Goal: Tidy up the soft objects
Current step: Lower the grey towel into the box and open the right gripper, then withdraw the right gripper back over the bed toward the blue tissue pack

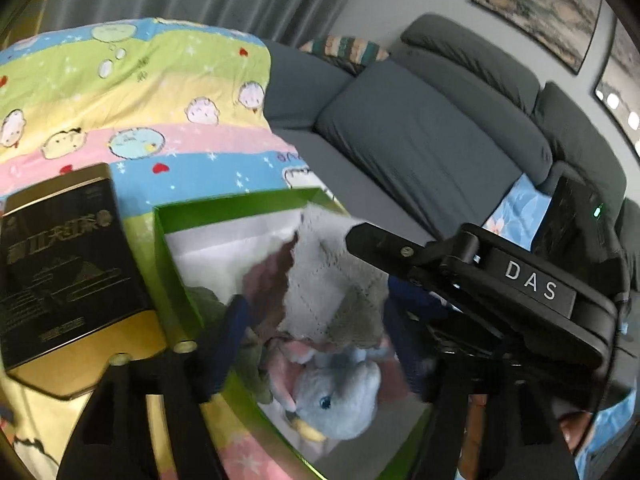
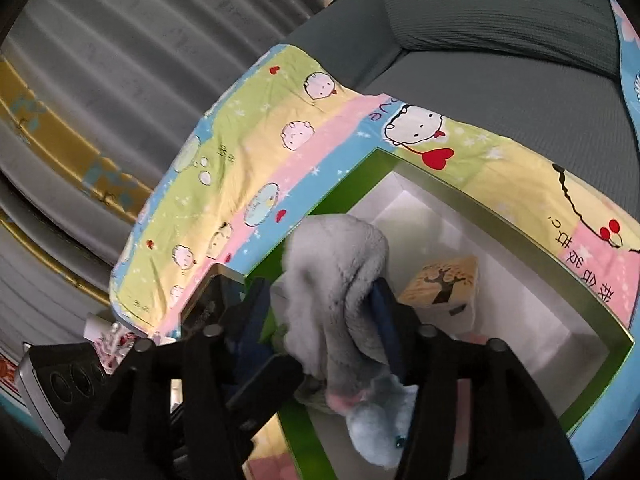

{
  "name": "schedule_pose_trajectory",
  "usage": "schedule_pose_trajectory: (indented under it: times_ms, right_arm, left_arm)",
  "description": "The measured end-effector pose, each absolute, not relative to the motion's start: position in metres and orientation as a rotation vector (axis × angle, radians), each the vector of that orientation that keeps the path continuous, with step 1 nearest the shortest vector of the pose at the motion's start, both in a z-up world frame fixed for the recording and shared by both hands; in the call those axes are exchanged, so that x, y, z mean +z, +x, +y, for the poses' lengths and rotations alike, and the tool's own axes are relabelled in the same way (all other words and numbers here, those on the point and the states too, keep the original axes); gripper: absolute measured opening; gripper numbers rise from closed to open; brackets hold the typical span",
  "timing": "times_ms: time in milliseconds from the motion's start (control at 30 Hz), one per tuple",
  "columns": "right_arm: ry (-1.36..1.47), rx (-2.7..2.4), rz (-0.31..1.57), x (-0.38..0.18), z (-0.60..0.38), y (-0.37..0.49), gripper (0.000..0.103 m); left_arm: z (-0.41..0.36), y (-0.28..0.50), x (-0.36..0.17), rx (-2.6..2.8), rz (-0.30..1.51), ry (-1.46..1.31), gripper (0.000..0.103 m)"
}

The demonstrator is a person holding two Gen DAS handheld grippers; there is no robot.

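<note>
Both grippers, left (image 1: pixel 316 320) and right (image 2: pixel 320 320), stand part open around the grey plush (image 1: pixel 332 280), which lies in the green box (image 1: pixel 240 204) near its front edge, neither visibly clamping it.

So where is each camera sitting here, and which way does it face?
Left wrist: on the left tool, looking down into the green box; its own fingers and the right tool show.
Right wrist: on the right tool, looking into the same box; own fingers show.
Shared: grey plush toy, box, cartoon sheet.
</note>
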State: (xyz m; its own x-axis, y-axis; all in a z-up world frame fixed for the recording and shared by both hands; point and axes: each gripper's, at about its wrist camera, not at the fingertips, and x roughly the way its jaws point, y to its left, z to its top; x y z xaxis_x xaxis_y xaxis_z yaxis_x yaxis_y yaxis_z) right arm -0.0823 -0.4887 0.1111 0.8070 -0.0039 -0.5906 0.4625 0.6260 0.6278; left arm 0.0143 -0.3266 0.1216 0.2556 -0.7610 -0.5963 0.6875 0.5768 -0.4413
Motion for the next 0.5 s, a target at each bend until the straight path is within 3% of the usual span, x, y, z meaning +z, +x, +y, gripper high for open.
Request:
schedule_pose_trajectory:
  times_ms: [267,500]
  right_arm:
    - [0.813,-0.233,0.513,0.139,-0.461,-0.104,0.089]
    - [0.705,-0.257,0.481,0.166,-0.408,-0.112,0.099]
  left_arm:
    - [-0.269,0.005,0.150,-0.936,0.832,-0.125,0.085]
    - [-0.185,-0.005,0.171,-0.794,0.833,-0.113,0.086]
